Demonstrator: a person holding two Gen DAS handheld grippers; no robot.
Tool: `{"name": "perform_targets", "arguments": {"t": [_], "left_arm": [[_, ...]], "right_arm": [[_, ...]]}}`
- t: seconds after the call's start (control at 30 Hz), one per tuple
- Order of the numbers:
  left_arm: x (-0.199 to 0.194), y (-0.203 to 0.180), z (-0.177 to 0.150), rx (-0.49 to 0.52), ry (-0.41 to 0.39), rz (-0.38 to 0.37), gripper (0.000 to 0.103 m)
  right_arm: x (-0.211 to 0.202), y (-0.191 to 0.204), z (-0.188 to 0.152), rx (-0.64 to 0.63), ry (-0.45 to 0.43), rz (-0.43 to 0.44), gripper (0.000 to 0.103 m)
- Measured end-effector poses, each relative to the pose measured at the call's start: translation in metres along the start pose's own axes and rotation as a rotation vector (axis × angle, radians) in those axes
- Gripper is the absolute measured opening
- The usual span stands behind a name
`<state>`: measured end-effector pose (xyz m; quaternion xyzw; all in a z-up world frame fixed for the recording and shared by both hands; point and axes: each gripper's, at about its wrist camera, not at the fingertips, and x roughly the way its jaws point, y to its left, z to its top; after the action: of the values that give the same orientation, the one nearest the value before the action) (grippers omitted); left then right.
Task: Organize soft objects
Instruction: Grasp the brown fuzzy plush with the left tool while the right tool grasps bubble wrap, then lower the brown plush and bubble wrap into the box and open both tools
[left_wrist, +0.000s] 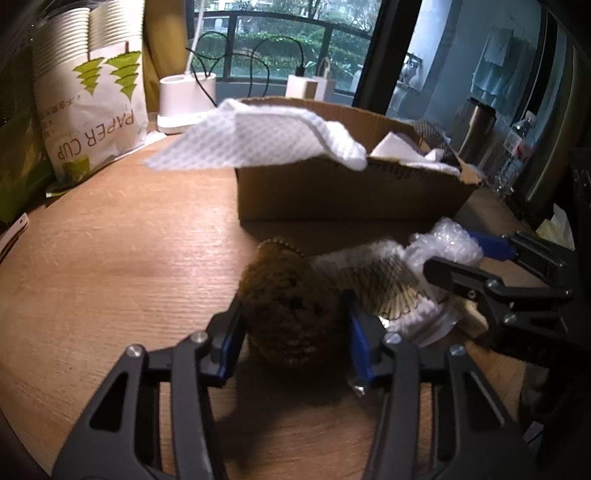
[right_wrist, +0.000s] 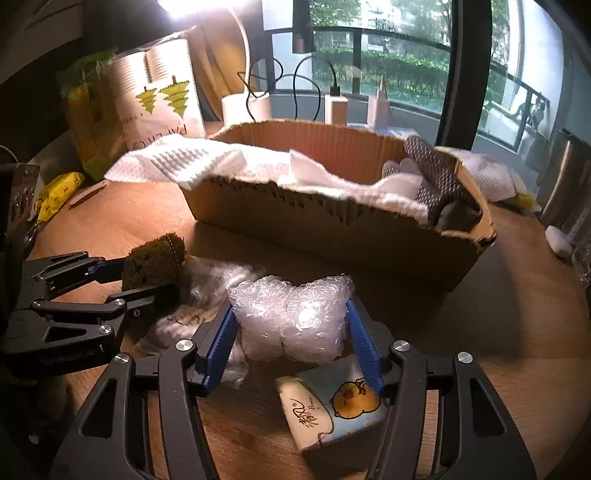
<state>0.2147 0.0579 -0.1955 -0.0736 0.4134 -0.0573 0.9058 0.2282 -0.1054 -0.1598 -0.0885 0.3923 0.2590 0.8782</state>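
My left gripper (left_wrist: 295, 317) is shut on a brown fuzzy pom-pom (left_wrist: 291, 306) with a bead chain, held just above the wooden table; it also shows in the right wrist view (right_wrist: 153, 262). My right gripper (right_wrist: 290, 321) is shut on a wad of bubble wrap (right_wrist: 291, 317), also visible in the left wrist view (left_wrist: 443, 240). A cardboard box (right_wrist: 332, 221) stands behind, holding white cloths (right_wrist: 207, 162) and a grey patterned cloth (right_wrist: 432, 173). A striped soft item (left_wrist: 369, 273) lies between the grippers.
A tissue pack with a yellow chick (right_wrist: 336, 406) lies under my right gripper. A paper cup bag (left_wrist: 92, 110) stands at the left. A white lamp base (left_wrist: 184, 103), chargers and cables sit by the window. A steel flask (left_wrist: 476, 125) stands at the right.
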Motion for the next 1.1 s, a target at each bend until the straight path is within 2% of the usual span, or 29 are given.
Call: {"name": "perform_targets", "arguments": {"t": [0.13,0.17,0.3,0.53,0.7,0.9,1.1], "left_arm": [[-0.013,0.004,0.001,-0.005,-0.035,-0.003,0.048],[-0.017,0.006,0.001,-0.007,-0.045,0.0,0.045],[-0.033,0.016,-0.001,-0.009,-0.081,0.024,0.045],[-0.05,0.044,-0.006,-0.053,-0.108,0.043,0.045],[-0.067,0.056,0.003,-0.07,-0.159,0.049,0.045],[-0.077,0.056,0.028,-0.053,-0.226,0.041,0.045],[-0.066,0.045,0.06,-0.012,-0.255,0.017,0.045]], "right_arm": [[-0.015,0.006,0.008,-0.017,-0.034,-0.011,0.061],[-0.019,0.008,0.011,-0.021,-0.044,-0.009,0.061],[-0.027,0.025,0.024,-0.055,-0.065,0.016,0.061],[-0.018,0.065,0.045,-0.126,-0.084,0.055,0.061],[-0.012,0.082,0.068,-0.168,-0.111,0.075,0.061],[0.0,0.075,0.091,-0.165,-0.128,0.06,0.061],[0.011,0.05,0.102,-0.115,-0.131,0.032,0.061]]}}
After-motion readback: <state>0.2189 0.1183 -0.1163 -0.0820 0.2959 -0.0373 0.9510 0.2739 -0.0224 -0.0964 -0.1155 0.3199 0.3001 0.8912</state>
